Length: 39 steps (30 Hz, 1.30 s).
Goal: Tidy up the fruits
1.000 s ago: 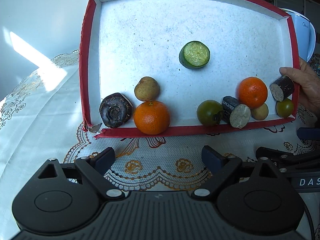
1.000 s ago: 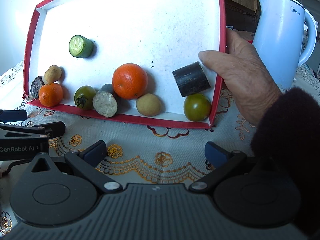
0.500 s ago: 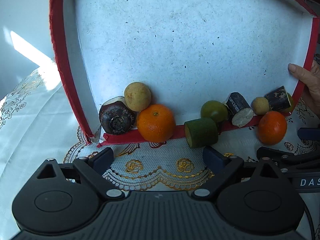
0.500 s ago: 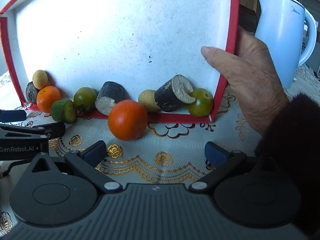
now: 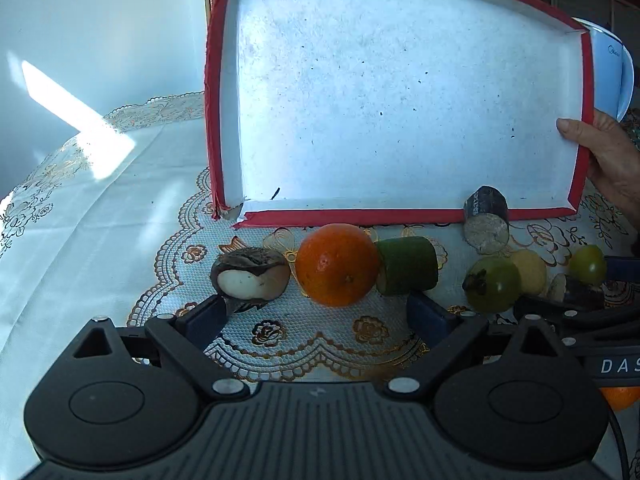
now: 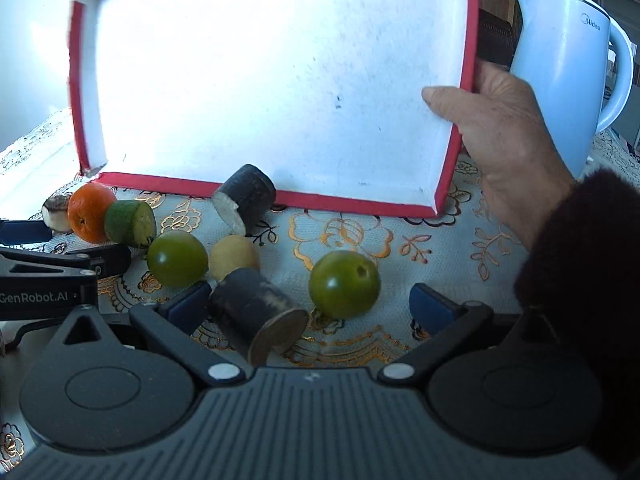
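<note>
The left gripper (image 5: 316, 312) stands wide open with nothing held; its left fingertip (image 5: 206, 316) sits right at a dark, partly peeled round fruit (image 5: 250, 276), though contact cannot be judged. Just ahead lie an orange (image 5: 337, 264) and a green cut cylinder (image 5: 408, 266), touching each other.

The right gripper (image 6: 310, 306) is also spread wide and empty. A dark cut cylinder (image 6: 256, 314) lies against its left fingertip (image 6: 188, 308), and a green round fruit (image 6: 345, 284) rests on the cloth between the fingers. Beyond are a second green fruit (image 6: 177, 258), a small yellowish fruit (image 6: 234, 258) half hidden behind the cylinder, and another dark cylinder (image 6: 246, 198) at the rim of the red-edged tray (image 6: 360, 200).

The tray is tipped up on its long edge, its white inside bare, held at the side by a bare hand (image 6: 508, 136) with a dark fuzzy sleeve (image 6: 580, 264). All the fruit lies on the lace-patterned desk cloth (image 6: 400, 240). A pale blue kettle (image 6: 560, 80) stands behind, cut off in the left view. A further orange (image 5: 618, 396) shows only as a sliver at the left view's edge.
</note>
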Each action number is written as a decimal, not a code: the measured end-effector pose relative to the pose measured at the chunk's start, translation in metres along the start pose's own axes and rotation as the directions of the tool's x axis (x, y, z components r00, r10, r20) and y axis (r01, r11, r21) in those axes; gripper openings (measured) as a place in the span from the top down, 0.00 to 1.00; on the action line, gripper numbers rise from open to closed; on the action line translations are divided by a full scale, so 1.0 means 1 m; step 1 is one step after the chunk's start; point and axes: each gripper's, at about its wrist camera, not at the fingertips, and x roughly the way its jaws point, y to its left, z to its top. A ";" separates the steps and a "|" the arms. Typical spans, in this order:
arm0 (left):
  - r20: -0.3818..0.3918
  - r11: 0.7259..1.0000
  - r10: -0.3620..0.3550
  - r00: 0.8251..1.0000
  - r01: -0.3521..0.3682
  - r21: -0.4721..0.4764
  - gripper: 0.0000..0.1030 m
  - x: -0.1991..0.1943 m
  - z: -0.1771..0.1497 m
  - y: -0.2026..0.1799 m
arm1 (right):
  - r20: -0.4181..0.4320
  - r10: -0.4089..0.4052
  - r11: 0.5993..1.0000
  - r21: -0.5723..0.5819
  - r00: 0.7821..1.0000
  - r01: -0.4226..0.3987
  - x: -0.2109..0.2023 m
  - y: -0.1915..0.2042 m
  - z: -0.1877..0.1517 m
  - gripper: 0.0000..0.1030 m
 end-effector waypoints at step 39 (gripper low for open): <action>-0.005 1.000 0.004 1.000 -0.004 -0.009 0.03 -0.003 0.002 0.004 | 0.001 0.000 1.000 0.000 1.000 0.000 0.001 -0.002 0.000 0.00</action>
